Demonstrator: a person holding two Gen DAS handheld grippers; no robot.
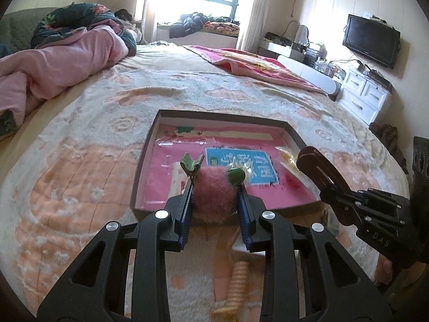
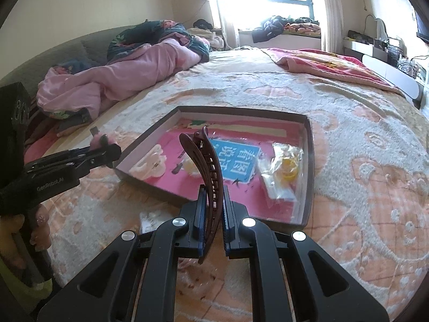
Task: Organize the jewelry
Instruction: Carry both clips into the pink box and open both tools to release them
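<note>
Tongs: left (image 1: pixel 214 185) grips pink fuzzy clip (image 1: pixel 215 190); right (image 2: pixel 214 201) grips brown hair claw (image 2: pixel 206 166), possibly.

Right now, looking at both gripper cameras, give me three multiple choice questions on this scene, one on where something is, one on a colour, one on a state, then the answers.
1. Where does the shallow box sit?
A. on the bed cover
B. on the white dresser
C. on the window sill

2. What colour is the long hair clip in the right gripper?
A. yellow
B. dark brown
C. white

3. What is the left gripper doing?
A. hanging open with nothing in it
B. shut on a fuzzy pink hair piece
C. shut on a plastic bag

Answers:
1. A, the box's dark rim rests on the peach and white bed cover.
2. B, the curved clip between the fingers is dark brown with teeth along it.
3. B, the fuzzy pink hair piece with green ornaments fills the gap between its fingers.
</note>
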